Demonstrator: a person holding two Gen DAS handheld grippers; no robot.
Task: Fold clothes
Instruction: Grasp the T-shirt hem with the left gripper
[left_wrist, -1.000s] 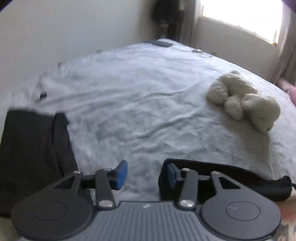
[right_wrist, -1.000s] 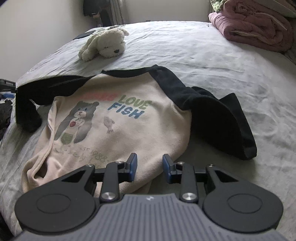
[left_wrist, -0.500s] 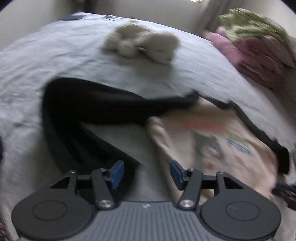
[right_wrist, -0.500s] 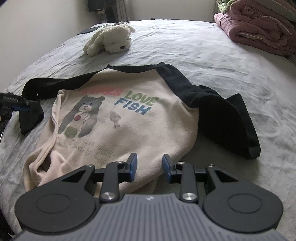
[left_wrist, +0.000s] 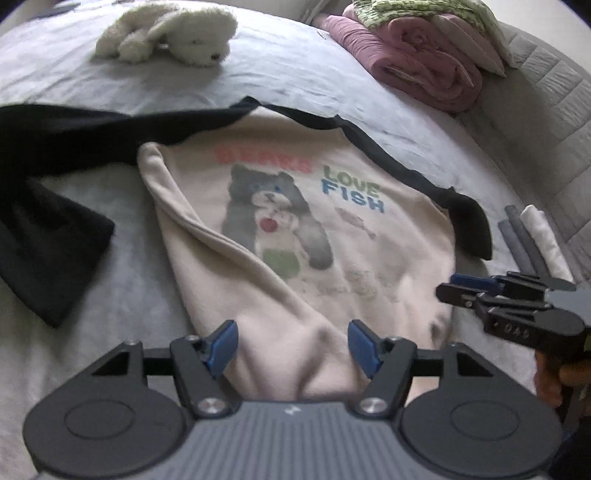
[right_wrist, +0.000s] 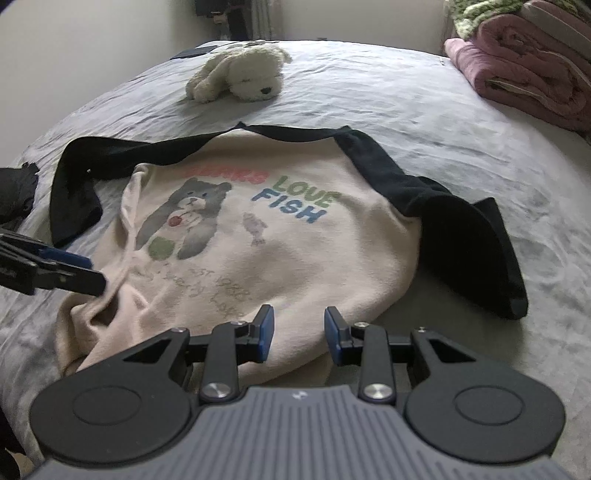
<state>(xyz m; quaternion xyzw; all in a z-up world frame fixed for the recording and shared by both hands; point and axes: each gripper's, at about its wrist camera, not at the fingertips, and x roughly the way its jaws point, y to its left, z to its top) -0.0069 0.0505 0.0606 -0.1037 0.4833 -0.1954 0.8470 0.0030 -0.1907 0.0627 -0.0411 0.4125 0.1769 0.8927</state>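
- The cream sweatshirt with black raglan sleeves and a printed bear (left_wrist: 295, 236) (right_wrist: 266, 240) lay face up and spread out on the pale grey bed cover (left_wrist: 295, 74) (right_wrist: 406, 110); we read "LOVE FISH" beside the bear, while the red word above it was too blurred to make out.
- One black sleeve (left_wrist: 48, 221) (right_wrist: 77, 184) was doubled back on the bear's side of the shirt; the other black sleeve (left_wrist: 469, 225) (right_wrist: 476, 251) lay bent on the opposite side.
- The shirt's lower hem was rumpled at the corner near us, with a raised fold running up toward the armpit.
- Our left gripper (left_wrist: 291, 349) (right_wrist: 74, 271) stood over that rumpled hem corner, its blue-padded jaws opening; fabric showed between them, but the pads pressed on nothing.
- Our right gripper (right_wrist: 299, 334) (left_wrist: 458, 286) hovered at the hem's other end, jaws parted and grasping nothing, with cream fabric under one pad and bed cover under the other.
- A white plush dog (left_wrist: 166, 33) (right_wrist: 240, 72) lay beyond the collar, well apart from the shirt.
- A folded pink blanket (left_wrist: 417, 62) (right_wrist: 528, 74) sat at the far side of the bed, with a green-patterned cloth on top.
- Rolled grey and white items (left_wrist: 532, 240) lay near the bed's edge in the left wrist view.
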